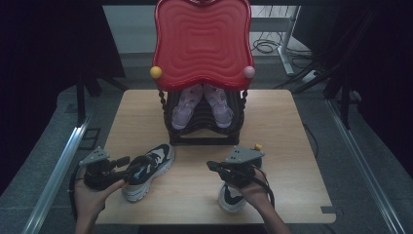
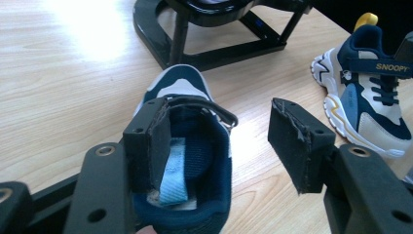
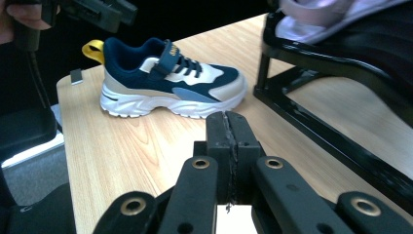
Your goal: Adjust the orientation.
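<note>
While the left tongs (image 2: 219,146) stand wide, one jaw sits inside the collar of the near sneaker (image 1: 146,170) and the other hangs free beside it, so nothing is gripped yet. That navy, white and beige child's sneaker lies on the tabletop (image 1: 287,126) at front left, just ahead of the person's left hand (image 1: 92,195). Its long axis runs diagonally, heel toward that hand and toe toward the foot of the black shoe rack (image 1: 204,131).

If the jaws close on the soft heel collar alone, I judge the padding may fold and the sneaker could swing toe-down or slip out on lifting. A push forward before closing might also slide it across the smooth wood into the rack's base.

The right tongs (image 3: 229,131) are pressed together with nothing between them. In the high view they hover over the second sneaker (image 1: 231,197) at front right, whose direction I cannot read there. In the left gripper view it lies side-on, marked SNOOPY, with a yellow heel loop. A careless sweep of that arm could knock it off the near edge. On the rack, beneath a red tray-like top (image 1: 202,44), rest two pale pink shoes (image 1: 202,105).
</note>
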Tool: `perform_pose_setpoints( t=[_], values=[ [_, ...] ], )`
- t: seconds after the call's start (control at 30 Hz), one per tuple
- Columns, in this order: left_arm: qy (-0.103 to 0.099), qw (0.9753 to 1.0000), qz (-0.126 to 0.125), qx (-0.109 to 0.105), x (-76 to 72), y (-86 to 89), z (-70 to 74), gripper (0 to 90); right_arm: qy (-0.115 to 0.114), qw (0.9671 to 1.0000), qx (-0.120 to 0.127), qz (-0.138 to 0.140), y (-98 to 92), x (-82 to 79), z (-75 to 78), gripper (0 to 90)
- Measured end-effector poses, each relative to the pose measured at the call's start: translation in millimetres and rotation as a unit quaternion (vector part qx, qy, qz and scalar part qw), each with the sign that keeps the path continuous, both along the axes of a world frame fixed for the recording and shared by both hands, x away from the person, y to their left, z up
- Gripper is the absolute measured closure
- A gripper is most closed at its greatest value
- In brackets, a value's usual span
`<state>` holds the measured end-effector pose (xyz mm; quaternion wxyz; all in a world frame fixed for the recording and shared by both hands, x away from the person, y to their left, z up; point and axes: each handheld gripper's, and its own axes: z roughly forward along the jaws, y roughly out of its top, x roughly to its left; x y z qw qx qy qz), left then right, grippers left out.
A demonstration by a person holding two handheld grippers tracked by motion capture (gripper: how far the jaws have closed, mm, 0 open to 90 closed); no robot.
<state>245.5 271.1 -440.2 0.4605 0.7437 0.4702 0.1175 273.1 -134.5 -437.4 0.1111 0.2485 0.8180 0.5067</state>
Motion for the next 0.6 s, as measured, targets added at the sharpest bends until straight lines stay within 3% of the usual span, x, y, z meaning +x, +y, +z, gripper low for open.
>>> perform_pose_setpoints(
  t=[0.17, 0.6],
  values=[
    [0.002, 1.0000, -0.002, 0.001, -0.7, -1.3, -2.0, 41.0, 0.004, 0.9997, -0.007, -0.024, -23.5, 0.6, -5.7, 89.9],
    [0.000, 1.0000, -0.003, -0.003, -3.3, 1.8, -1.5, 40.8, 0.020, 0.9965, 0.008, -0.081, -72.9, -4.2, -13.1, 90.0]
  ],
)
